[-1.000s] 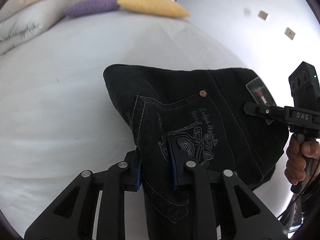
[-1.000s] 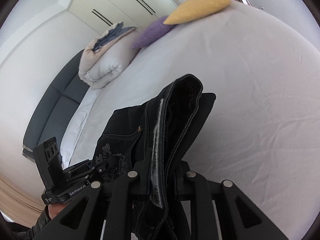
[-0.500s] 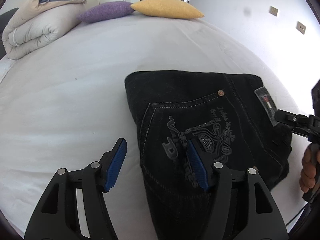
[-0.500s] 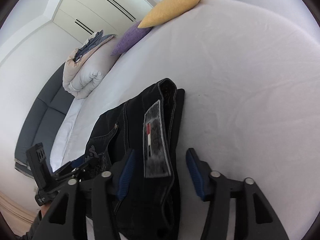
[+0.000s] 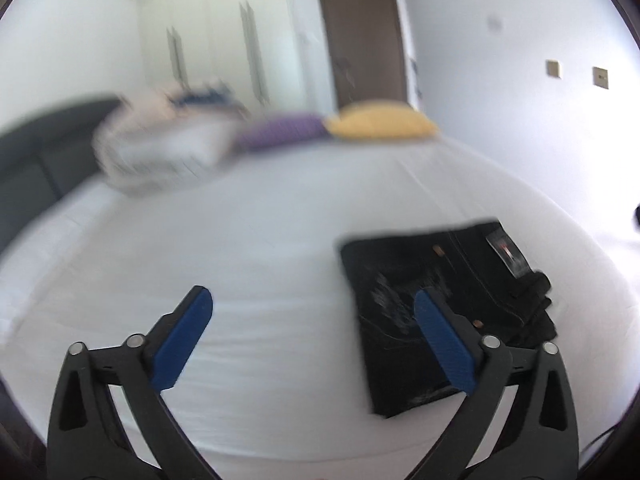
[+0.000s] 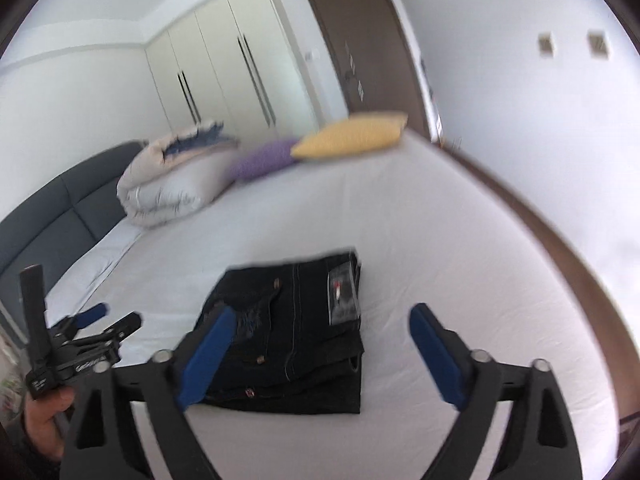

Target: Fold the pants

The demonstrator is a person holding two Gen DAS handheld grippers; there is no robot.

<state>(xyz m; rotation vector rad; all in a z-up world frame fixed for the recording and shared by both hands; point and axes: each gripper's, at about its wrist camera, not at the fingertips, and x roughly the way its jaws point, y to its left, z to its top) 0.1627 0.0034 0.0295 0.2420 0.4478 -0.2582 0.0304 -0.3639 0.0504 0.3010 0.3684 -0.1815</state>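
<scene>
The black jeans (image 6: 288, 336) lie folded in a compact rectangle on the white bed (image 6: 460, 280), back pocket and label patch facing up. They also show in the left wrist view (image 5: 440, 312), to the right. My right gripper (image 6: 316, 352) is open and empty, held above and back from the jeans. My left gripper (image 5: 312, 332) is open and empty, raised over the bare sheet left of the jeans. It also shows in the right wrist view (image 6: 84, 340), held in a hand at the lower left.
A folded duvet (image 6: 172, 184), a purple pillow (image 6: 260, 162) and a yellow pillow (image 6: 352, 136) lie at the far end of the bed. A dark grey headboard (image 6: 52, 232) runs along the left. Wardrobes and a brown door (image 6: 368, 52) stand behind.
Both grippers let go of the jeans, opened wide and pulled back and up. The jeans now lie flat and folded on the bed.
</scene>
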